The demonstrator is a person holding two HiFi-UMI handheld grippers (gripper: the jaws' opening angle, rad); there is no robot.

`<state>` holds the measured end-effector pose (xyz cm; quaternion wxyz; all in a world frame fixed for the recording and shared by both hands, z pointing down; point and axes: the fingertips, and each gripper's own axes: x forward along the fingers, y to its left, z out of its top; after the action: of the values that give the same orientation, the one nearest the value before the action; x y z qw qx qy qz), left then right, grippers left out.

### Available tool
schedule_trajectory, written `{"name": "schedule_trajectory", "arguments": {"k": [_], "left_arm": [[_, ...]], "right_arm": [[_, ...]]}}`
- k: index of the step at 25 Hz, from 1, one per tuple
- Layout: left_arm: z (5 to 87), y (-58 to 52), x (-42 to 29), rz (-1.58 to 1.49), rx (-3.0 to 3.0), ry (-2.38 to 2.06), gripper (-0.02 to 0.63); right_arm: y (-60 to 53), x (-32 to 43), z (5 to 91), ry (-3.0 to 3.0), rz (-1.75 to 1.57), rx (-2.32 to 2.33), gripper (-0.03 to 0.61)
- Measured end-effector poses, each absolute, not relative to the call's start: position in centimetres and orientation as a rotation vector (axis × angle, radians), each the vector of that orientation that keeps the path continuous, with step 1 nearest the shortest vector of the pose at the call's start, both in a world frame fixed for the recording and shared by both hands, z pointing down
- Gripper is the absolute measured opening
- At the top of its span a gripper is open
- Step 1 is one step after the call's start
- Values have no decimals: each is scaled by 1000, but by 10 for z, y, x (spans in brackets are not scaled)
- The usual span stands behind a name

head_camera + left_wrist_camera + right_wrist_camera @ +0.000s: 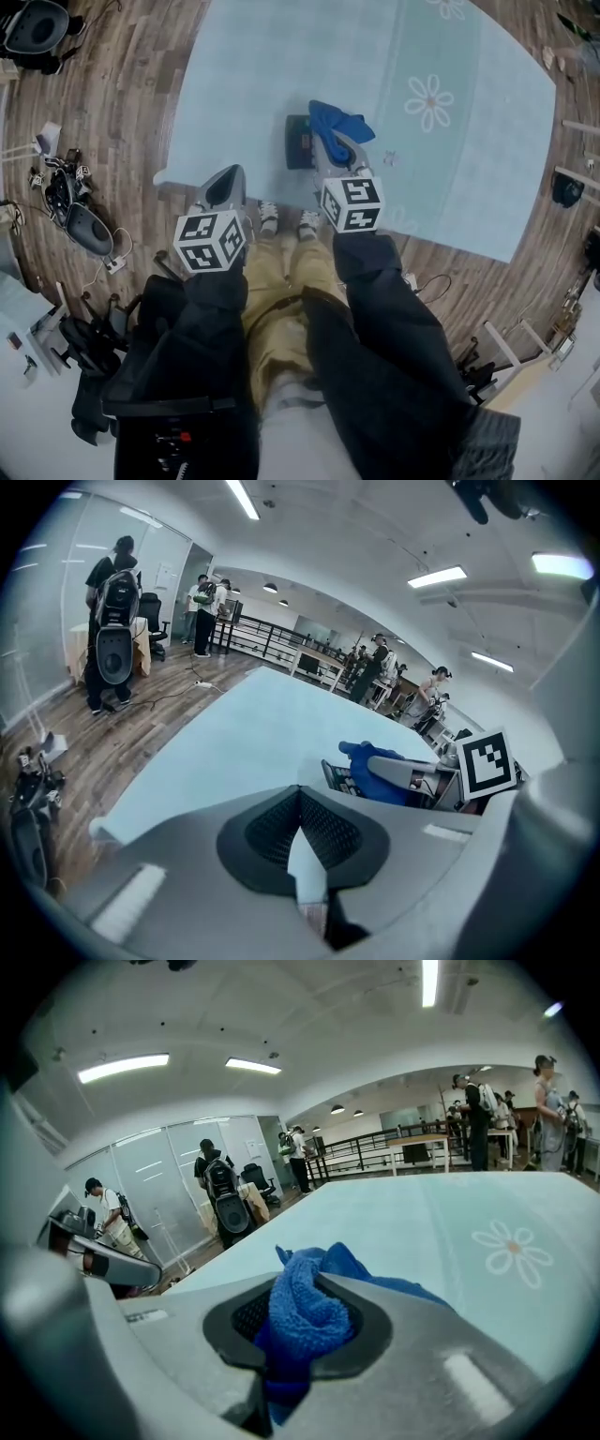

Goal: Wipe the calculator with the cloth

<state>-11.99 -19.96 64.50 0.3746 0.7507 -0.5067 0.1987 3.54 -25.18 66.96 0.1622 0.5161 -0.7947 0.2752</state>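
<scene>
In the head view a dark calculator [299,141] lies on the pale blue table [262,75], near its front edge. The blue cloth [339,122] is bunched over the calculator's right side, and my right gripper [334,141] is shut on it. The right gripper view shows that cloth [305,1321] wadded between the jaws of my right gripper [305,1283]. My left gripper [225,186] hangs over the table's front left edge, shut with nothing in it. From the left gripper [300,794] view, the calculator [337,778] and the cloth [380,772] lie to the right.
A white flower print [429,101] marks the table's right half. Cables and dark gear [66,202] litter the wooden floor at the left. Several people stand in the room behind, one beside a black speaker-like unit [112,653]. The person's legs are below the table edge.
</scene>
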Motion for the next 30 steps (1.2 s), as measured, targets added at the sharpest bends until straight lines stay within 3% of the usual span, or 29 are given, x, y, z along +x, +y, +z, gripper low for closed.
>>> {"name": "schedule_trajectory", "arguments": {"k": [15,30], "left_arm": [[637,-204,-121,480,1926,-1309,0],[575,-218,-105,371,2044,-1328,0]], "right_arm": [[-241,-36,633,-2446,875,1337,57],[-226,-2,528,-2527,753,1517,56]]}}
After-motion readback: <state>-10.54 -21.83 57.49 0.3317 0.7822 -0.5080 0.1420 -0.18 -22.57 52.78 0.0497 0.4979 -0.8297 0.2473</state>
